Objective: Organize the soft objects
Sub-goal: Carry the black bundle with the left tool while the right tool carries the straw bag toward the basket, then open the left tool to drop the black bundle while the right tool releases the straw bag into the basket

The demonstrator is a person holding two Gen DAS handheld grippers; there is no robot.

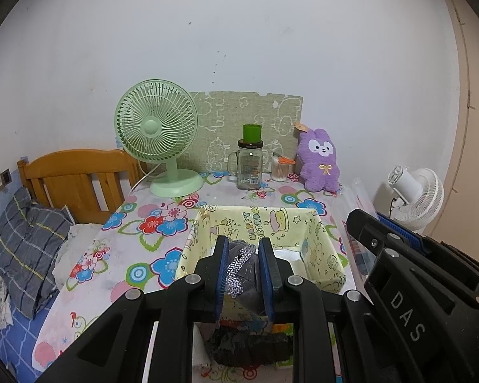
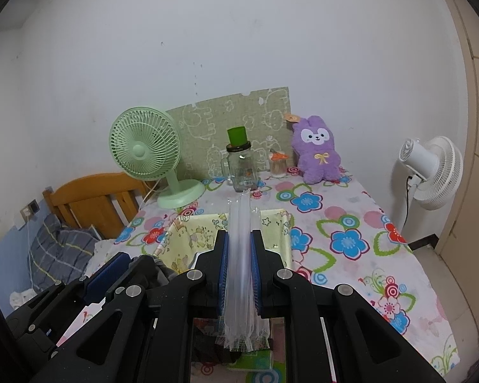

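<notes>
Left wrist view
- Left gripper (image 1: pixel 243 252): jaws narrowed and clamped on a grey cloth (image 1: pixel 249 274), soft and wrinkled, with a braided white-and-blue cord (image 1: pixel 238 268) draped across it.
- Cloth spot: held just above the near edge of the yellow box (image 1: pixel 322 239), a square fabric bin with cartoon print and "HAPPY BIRTHDAY" lettering.
- Under the jaws: a dark crumpled heap (image 1: pixel 249 344) is seen on the table; not visible from the other side.
- Right gripper (image 1: pixel 399 239): only seen side-on at the right edge, blue ribbed pad showing.
- Bed (image 1: pixel 76 182): wooden headboard and plaid pillow, seen more fully here.

Right wrist view
- Right gripper (image 2: pixel 239 249): closed narrow on a clear plastic bag (image 2: pixel 239 271), thin, glossy, pleated flat, held upright over the box (image 2: pixel 188 239).
- Table (image 2: pixel 351 239): floral cloth, far more of its right side shown here.
- Back row: ribbed green fan (image 2: pixel 143 150), glass jar (image 2: pixel 241 167), fuzzy purple plush (image 2: pixel 317 153).
- White fan (image 2: pixel 431 172): seen whole here, cut off in the other view.
</notes>
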